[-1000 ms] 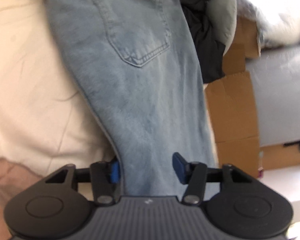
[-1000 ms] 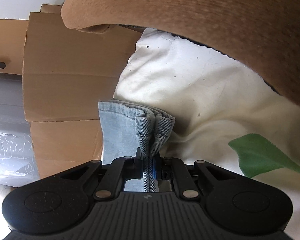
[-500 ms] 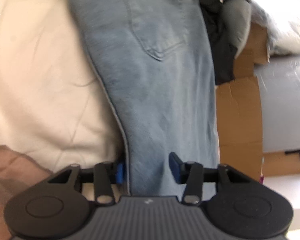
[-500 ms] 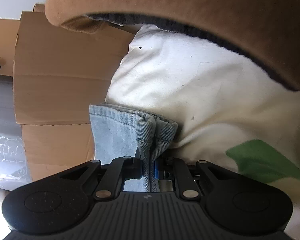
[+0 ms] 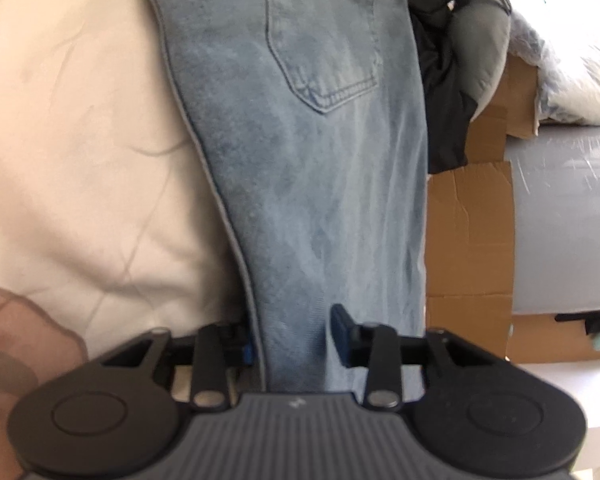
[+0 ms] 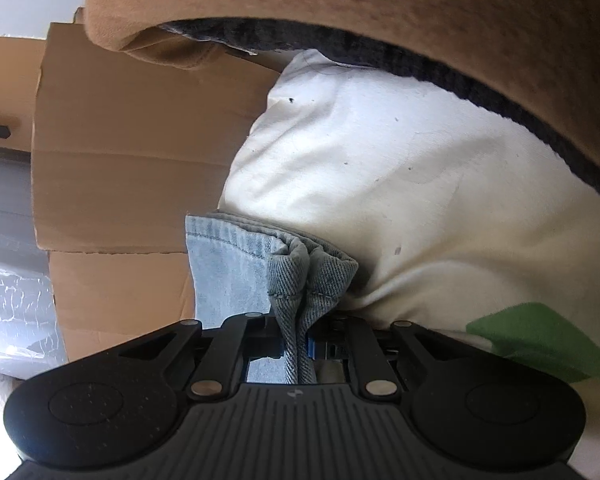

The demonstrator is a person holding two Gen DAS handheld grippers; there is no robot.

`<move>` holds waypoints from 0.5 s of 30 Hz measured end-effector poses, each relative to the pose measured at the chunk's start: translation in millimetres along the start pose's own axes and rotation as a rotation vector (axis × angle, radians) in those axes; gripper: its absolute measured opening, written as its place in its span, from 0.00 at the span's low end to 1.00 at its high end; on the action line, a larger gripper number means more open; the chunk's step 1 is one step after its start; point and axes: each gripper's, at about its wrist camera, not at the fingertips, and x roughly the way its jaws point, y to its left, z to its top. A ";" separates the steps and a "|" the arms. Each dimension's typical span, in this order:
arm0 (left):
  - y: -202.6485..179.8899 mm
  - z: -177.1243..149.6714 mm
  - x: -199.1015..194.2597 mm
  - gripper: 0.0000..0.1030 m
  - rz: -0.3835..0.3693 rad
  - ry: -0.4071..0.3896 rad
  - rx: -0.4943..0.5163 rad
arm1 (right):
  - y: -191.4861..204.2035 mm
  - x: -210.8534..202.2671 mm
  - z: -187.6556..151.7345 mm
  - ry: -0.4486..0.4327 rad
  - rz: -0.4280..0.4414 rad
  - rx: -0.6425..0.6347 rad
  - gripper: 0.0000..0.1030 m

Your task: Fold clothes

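Note:
Light blue jeans (image 5: 300, 180) lie lengthwise on the white bedding (image 5: 80, 160), back pocket up, one leg running toward me. My left gripper (image 5: 292, 340) straddles that leg, jaws closing. The left blue pad sits at the leg's edge and the right pad rests over the cloth, which is not visibly pinched. In the right wrist view my right gripper (image 6: 296, 348) is shut on the bunched hem of the jeans (image 6: 300, 276), which stands up in folds between the pads. A brown sleeve (image 6: 340, 8) arches over the top of that view.
Cardboard boxes (image 5: 468, 240) stand beside the bed, also seen as cardboard (image 6: 132, 140) in the right wrist view. Dark and grey clothes (image 5: 440, 100) are piled at the far right. A green patch (image 6: 540, 340) lies on the white bedding (image 6: 380, 200). A hand (image 5: 12, 340) shows lower left.
My left gripper's jaws have narrowed around the jeans leg, and the jeans sit further right in its view. My right gripper keeps its grip on the hem; the brown sleeve has shifted slightly.

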 end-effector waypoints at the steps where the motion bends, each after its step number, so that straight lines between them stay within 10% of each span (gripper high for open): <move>1: 1.6 -0.3 -0.6 0.20 0.007 -0.001 -0.001 | 1.9 -2.2 0.1 0.002 0.012 -0.002 0.07; 15: -57.4 7.0 -5.1 0.15 0.247 0.077 0.202 | 23.4 -53.8 -4.5 -0.004 0.036 -0.030 0.06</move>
